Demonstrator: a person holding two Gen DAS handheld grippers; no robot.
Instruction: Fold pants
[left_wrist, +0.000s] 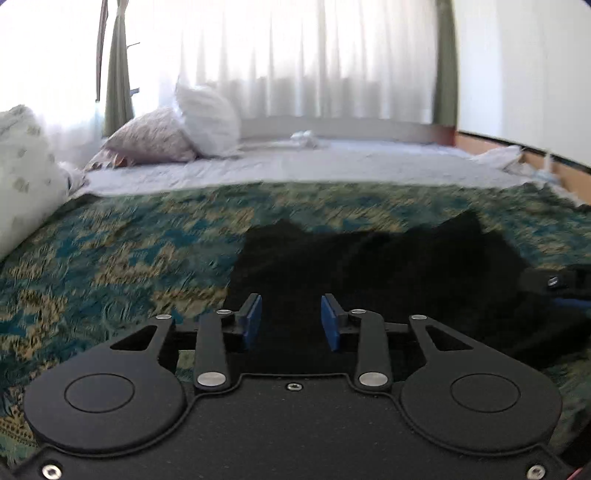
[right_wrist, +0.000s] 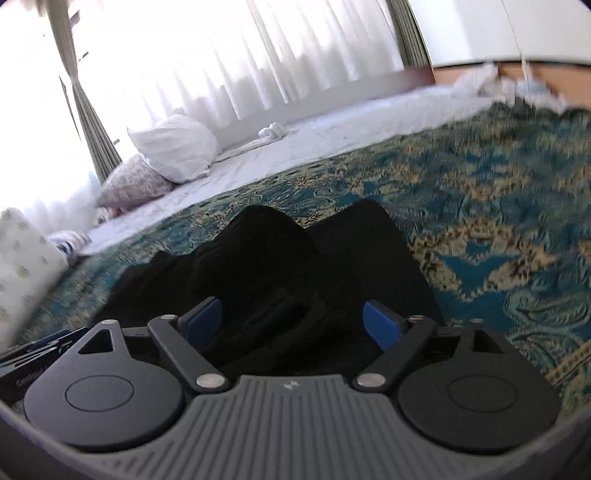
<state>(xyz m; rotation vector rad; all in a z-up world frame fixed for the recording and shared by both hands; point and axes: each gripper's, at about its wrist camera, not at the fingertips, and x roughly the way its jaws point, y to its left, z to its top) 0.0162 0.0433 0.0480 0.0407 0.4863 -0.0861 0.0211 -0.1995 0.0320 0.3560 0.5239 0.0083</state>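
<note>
Black pants (left_wrist: 369, 266) lie bunched on a teal and gold patterned bedspread (left_wrist: 110, 258). My left gripper (left_wrist: 291, 300) hovers low over their near left part. Its blue pads (left_wrist: 252, 321) stand partly apart, with only cloth below them and nothing pinched. In the right wrist view the pants (right_wrist: 266, 251) rise in two dark folds. My right gripper (right_wrist: 291, 304) is wide open just above the near folds, and its pads (right_wrist: 380, 325) touch no cloth that I can see. Each gripper shows at the edge of the other's view.
The bedspread (right_wrist: 498, 221) covers the near part of the bed, with a pale sheet (left_wrist: 295, 166) beyond it. Pillows (left_wrist: 207, 118) are piled at the far left, and another pillow (left_wrist: 22, 166) is at the left edge. White curtains and a wooden bed frame (left_wrist: 480, 142) stand behind.
</note>
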